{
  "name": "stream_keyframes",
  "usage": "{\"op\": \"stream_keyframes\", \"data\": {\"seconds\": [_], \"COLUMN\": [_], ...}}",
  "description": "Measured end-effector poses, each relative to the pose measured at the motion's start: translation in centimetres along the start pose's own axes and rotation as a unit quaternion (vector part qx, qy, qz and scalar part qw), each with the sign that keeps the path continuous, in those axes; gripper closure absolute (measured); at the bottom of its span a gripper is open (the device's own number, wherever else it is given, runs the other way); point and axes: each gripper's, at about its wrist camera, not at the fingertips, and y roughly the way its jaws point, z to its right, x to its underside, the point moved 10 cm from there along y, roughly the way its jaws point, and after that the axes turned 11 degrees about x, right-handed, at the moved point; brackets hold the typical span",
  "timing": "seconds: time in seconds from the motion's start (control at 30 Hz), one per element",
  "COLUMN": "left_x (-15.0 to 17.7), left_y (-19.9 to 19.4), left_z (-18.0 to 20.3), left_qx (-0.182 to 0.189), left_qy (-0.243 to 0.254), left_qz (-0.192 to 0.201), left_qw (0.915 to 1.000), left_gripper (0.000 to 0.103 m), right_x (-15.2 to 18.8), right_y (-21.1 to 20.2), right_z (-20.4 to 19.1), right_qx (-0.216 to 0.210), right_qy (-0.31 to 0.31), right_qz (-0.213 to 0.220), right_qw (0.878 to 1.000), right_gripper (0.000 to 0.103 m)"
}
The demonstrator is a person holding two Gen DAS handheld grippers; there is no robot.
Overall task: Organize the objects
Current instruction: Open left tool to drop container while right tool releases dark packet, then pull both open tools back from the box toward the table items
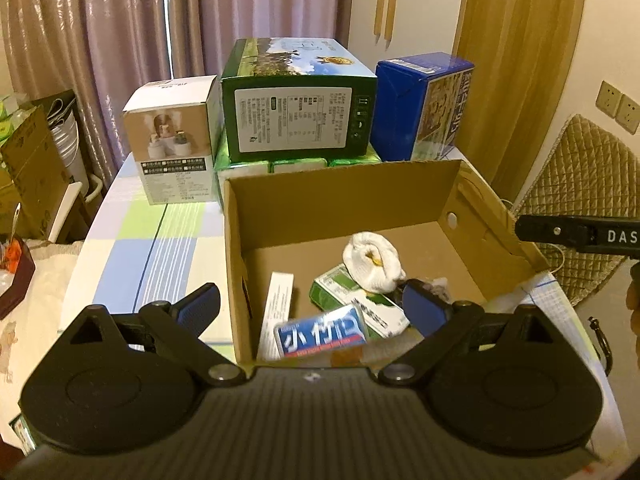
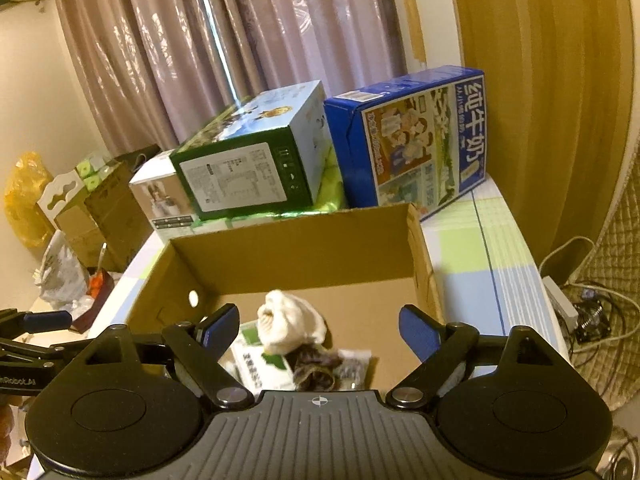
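the open cardboard box point(image 1: 340, 200) is the landmark here: inside it, toward its near wall, lie a balled white cloth point(image 1: 374, 258), a green-and-white carton point(image 1: 344, 294), a blue packet with white characters point(image 1: 322, 330), a long white carton point(image 1: 276, 312) leaning by the box's left wall, and a dark crumpled wrapper point(image 2: 314, 364) just in front of the cloth. the left gripper point(image 1: 312, 308) hangs over the box's near-left corner with its blue-padded fingers spread wide and holding nothing; one finger is outside the left wall, the other above the contents, and the blue packet sits between them, blurred. the right gripper point(image 2: 320, 328) hovers above the box's near edge, also spread wide and empty, with the white cloth and the green-and-white carton lying between its fingers below. from the left view, the right gripper's black arm reaches in at the box's right side. the box stands on a table covered with a checked cloth point(image 1: 160, 240) in blue, green and white. behind the box stand a green printed box point(image 1: 298, 100) on green packs, a small white-and-tan box point(image 1: 174, 132) to its left, and a blue milk carton box point(image 1: 420, 108) to its right. pinkish curtains point(image 1: 160, 20) hang beyond them.
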Motion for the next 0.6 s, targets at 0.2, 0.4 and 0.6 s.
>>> {"op": "stream_keyframes", "data": {"seconds": [0.2, 0.4, 0.6], "left_x": [2.2, 5.1, 9.1], "left_y": [-3.3, -7.0, -10.2], "left_z": [0.8, 0.8, -0.1], "left_qx": [-0.007, -0.028, -0.047], "left_qy": [-0.004, -0.001, -0.027], "left_qz": [0.008, 0.014, 0.015], "left_qw": [0.9999, 0.9995, 0.9984], "left_gripper": [0.007, 0.004, 0.001], "right_x": [3.3, 7.8, 12.2], "right_y": [-3.8, -7.5, -10.6], "right_z": [-0.7, -1.2, -1.7], "right_qx": [0.001, 0.007, 0.007], "right_qy": [-0.002, 0.005, 0.030], "right_qz": [-0.009, -0.017, -0.027], "right_qw": [1.000, 1.000, 0.999], "right_gripper": [0.014, 0.009, 0.007]}}
